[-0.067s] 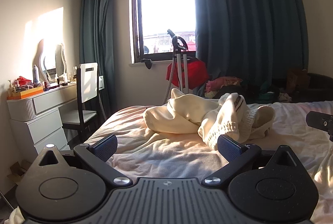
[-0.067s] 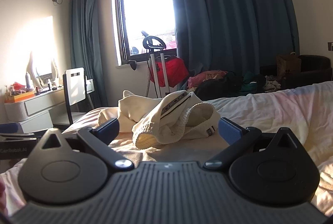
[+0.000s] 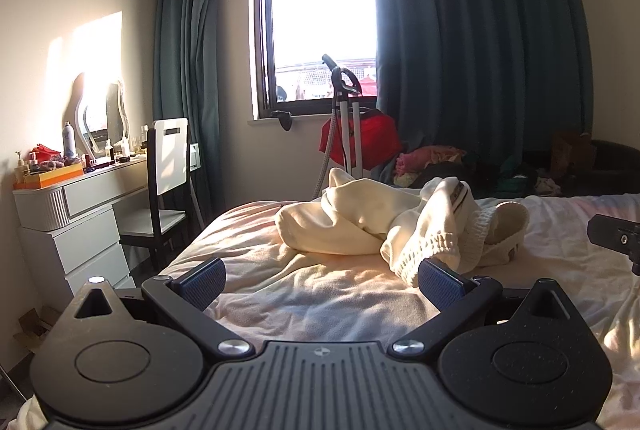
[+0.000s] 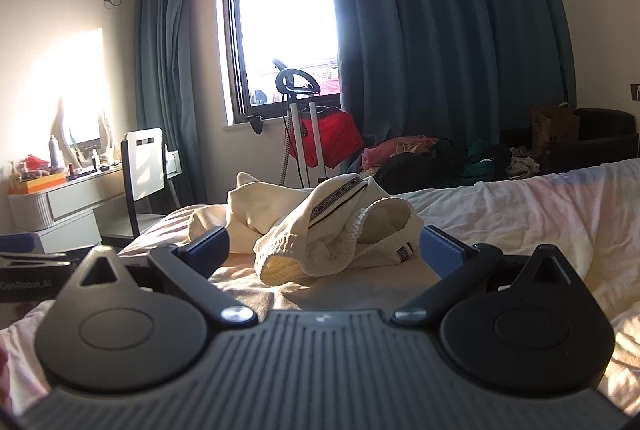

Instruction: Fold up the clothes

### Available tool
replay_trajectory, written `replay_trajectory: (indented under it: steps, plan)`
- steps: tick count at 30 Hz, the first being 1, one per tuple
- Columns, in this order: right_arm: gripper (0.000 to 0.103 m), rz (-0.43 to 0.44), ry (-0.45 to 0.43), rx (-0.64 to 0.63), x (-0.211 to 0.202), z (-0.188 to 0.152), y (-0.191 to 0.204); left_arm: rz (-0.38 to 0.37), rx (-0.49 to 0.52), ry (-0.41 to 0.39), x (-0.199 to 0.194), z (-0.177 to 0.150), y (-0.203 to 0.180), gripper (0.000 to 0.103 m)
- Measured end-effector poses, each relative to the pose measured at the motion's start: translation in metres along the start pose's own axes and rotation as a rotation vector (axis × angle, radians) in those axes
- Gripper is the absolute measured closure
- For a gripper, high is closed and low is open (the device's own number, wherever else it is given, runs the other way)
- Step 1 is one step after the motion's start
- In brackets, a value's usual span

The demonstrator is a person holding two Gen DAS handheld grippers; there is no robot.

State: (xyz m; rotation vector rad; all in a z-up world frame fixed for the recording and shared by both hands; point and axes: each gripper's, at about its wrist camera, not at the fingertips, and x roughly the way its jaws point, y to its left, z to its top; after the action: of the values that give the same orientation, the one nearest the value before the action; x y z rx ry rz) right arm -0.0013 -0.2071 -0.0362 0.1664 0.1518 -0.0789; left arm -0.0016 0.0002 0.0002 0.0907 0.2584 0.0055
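Observation:
A cream garment (image 3: 384,222) with ribbed cuffs lies crumpled in a heap on the bed (image 3: 312,294). It also shows in the right wrist view (image 4: 328,234), with a striped band along one edge. My left gripper (image 3: 322,280) is open and empty, low over the sheet, just short of the heap. My right gripper (image 4: 324,250) is open and empty, its jaws wide on either side of the heap, not touching it. Part of the right gripper's body (image 3: 616,234) shows at the right edge of the left wrist view.
A white dresser (image 3: 76,226) with bottles and a chair (image 3: 164,186) stand left of the bed. A garment steamer (image 3: 346,126) with a red bag stands under the window. Piled clothes (image 4: 432,158) lie beyond the bed's far edge.

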Motion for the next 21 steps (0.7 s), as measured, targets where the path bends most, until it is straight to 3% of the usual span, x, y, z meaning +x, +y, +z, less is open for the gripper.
replay_trajectory:
  steps: [21]
  plan:
    - [0.0,-0.02,0.006,-0.087,0.003,-0.003,0.015,0.011,-0.012,0.011,-0.002,0.001,0.005,0.0]
